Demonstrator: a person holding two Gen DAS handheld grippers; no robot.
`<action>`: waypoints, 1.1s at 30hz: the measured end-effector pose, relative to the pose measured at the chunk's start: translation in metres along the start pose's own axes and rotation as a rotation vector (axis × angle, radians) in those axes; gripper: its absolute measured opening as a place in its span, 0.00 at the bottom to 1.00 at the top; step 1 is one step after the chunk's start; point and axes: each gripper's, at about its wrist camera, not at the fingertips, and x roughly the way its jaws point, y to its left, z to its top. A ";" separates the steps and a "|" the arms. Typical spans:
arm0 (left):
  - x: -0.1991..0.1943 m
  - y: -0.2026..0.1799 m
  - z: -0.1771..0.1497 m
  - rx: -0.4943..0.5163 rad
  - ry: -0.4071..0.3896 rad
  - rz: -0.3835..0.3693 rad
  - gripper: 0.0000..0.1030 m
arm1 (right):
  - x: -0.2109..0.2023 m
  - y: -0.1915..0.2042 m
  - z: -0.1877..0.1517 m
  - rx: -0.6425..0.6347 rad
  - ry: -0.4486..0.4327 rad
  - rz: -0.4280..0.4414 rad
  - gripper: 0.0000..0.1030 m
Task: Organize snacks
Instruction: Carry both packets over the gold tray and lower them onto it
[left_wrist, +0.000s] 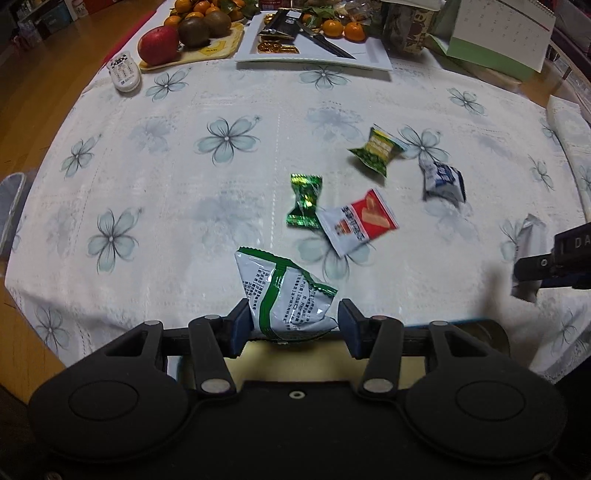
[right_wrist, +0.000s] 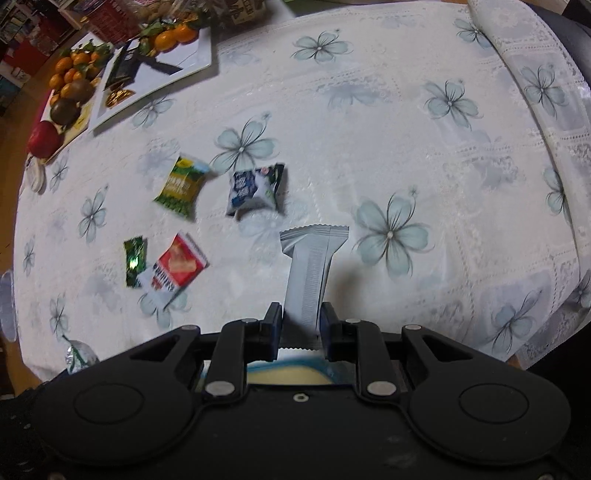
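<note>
Nearest the left wrist camera, the left gripper (left_wrist: 293, 325) was seen pinching a crumpled silver-and-green snack packet (left_wrist: 284, 295) between its two blue pads, the packet held up above the flowered tablecloth (left_wrist: 147, 184). Below the jaws a pale container with a blue rim (right_wrist: 295, 369) was partly glimpsed in both views; what it was could not be told for certain.

Further out on the cloth, reading from left to right in the left view, four loose snacks were left: a shiny green candy (left_wrist: 304, 201), a red-and-white biscuit packet (left_wrist: 356, 221) touching it, a yellow-green packet (left_wrist: 376, 151) beyond, and a blue-and-white packet (left_wrist: 443, 182) near that. At the right edge of that view the right gripper (right_wrist: 297, 317) was partly caught, blurred.

In the right wrist view, that gripper's jaws were pressed together on a long grey wrapped bar (right_wrist: 312, 273), gripped near one end so that its crimped far end stood clear of the cloth.

The step in hand was judged to be the carrying of two picked snacks toward a collecting place, probably the container beneath the grippers. The next move would call for each load to be brought over that container and the jaws to be spread, one after the other so that the grippers would not collide. Roughly a third of the sorting was judged done. Both wrappers looked light, thin and crinkly, so slipping or tearing under the pads was thought possible.
</note>
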 end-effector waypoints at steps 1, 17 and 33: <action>-0.004 -0.002 -0.009 -0.003 -0.002 -0.007 0.54 | -0.001 0.001 -0.012 -0.005 0.004 0.018 0.22; -0.025 0.000 -0.097 -0.110 0.078 -0.061 0.54 | -0.024 -0.009 -0.165 -0.032 0.004 0.049 0.21; -0.037 -0.021 -0.074 -0.084 0.051 -0.069 0.55 | -0.021 -0.032 -0.192 0.005 0.048 0.095 0.22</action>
